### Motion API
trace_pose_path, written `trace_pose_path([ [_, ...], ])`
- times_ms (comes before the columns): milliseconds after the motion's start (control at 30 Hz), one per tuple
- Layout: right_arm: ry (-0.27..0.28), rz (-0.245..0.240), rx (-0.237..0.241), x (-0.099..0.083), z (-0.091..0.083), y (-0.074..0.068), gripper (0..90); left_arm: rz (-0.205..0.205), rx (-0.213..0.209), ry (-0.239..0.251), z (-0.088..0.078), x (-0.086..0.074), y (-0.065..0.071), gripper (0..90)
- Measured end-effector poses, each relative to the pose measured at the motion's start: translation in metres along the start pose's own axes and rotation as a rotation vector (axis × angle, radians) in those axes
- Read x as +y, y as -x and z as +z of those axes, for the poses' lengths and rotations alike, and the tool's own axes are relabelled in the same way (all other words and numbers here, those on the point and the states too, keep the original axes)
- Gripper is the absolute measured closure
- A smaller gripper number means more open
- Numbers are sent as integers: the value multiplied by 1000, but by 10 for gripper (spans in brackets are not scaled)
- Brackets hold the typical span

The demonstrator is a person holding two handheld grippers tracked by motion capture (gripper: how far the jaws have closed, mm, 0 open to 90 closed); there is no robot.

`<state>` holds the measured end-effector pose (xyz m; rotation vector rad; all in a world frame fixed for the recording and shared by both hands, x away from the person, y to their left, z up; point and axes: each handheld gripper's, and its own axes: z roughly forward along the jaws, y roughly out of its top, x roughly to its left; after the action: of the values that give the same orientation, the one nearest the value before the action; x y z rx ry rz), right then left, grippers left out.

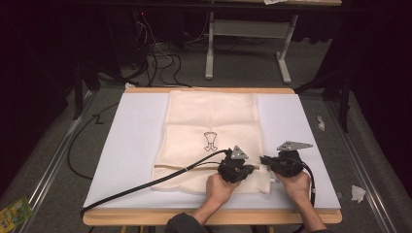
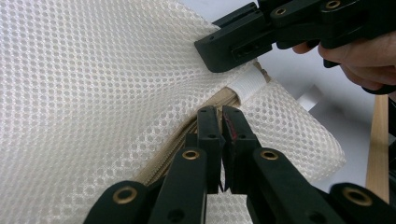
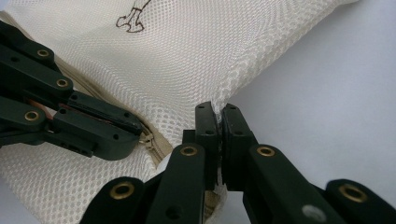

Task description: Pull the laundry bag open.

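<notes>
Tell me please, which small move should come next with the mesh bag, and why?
Probably the left gripper should draw along the zipper away from the right gripper. Both are shut: the left at the zipper's end, seemingly on the pull, the right on the mesh bag's edge, anchoring it.

Cream mesh bag point(image 1: 210, 131) lies flat, zipper point(image 2: 168, 151) near edge.

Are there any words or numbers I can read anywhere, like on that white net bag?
No readable words or numbers anywhere.
mesh bag: a small dark outline drawing, a picture, no letters.
green packet on the floor: print too small and blurred to read.
</notes>
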<state>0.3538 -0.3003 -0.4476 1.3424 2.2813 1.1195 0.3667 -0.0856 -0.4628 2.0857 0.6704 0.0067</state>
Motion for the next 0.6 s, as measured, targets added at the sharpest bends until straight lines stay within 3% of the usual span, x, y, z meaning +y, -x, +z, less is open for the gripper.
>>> trace_pose_path([
  [600, -4, -13, -16, 0, 2, 0, 883, 2, 6, 4, -7, -1, -3, 870],
])
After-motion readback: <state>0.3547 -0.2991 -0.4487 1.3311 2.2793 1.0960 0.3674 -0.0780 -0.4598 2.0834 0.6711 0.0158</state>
